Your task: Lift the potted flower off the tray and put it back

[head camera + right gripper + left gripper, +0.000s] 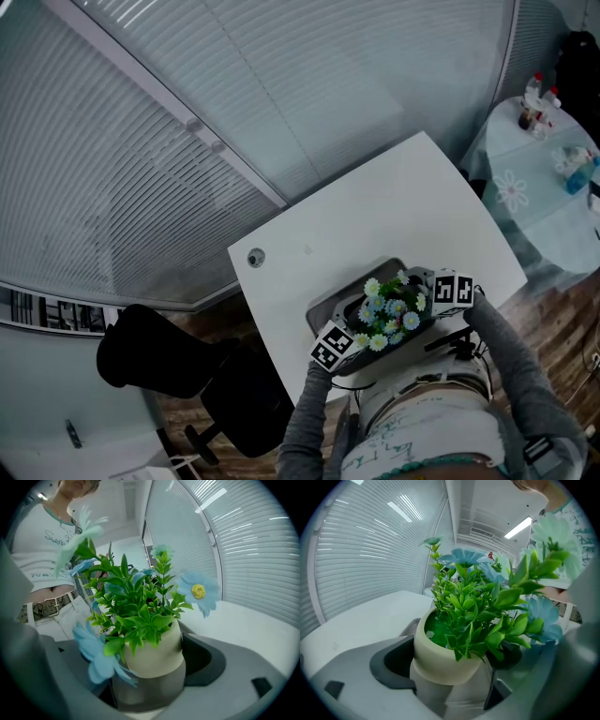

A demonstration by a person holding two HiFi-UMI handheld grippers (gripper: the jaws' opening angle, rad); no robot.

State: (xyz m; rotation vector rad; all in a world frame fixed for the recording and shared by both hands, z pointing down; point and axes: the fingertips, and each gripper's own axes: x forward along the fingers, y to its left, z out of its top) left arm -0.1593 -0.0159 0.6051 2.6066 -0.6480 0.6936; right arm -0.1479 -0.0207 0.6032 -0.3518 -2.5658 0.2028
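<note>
Potted flower point(389, 314) with pale blue and white blooms and green leaves, placed over a grey tray point(352, 289) close to the near edge of a white worktop point(375, 216). From the head view I cannot tell whether the pot rests on the tray or is raised off it. A person stands at the near edge, grey sleeves reaching in from both sides of the plant.

The left claw point(349, 336) comes in from the near left, and the right claw point(441, 295) from the right; each carries a cube with black and white square markers.

In the left gripper view the cream pot point(440, 660) fills the gap of the left claw point(454, 677). The dark pad of one jaw presses the pot's rim, and the other jaw closes in behind the leaves, so this claw is grasping the pot.

In the right gripper view the same pot point(154, 656) sits in the right claw point(150, 677). One dark pad touches its side; the other jaw is partly covered by a blue bloom, yet the pot spans the gap, so it too is clamped.

Well apart from the tray, a black office chair point(178, 370) stands on the floor at the near left, a round table point(534, 187) with a pale cloth and bottles stands at the far right, and closed blinds point(141, 141) fill the far side
</note>
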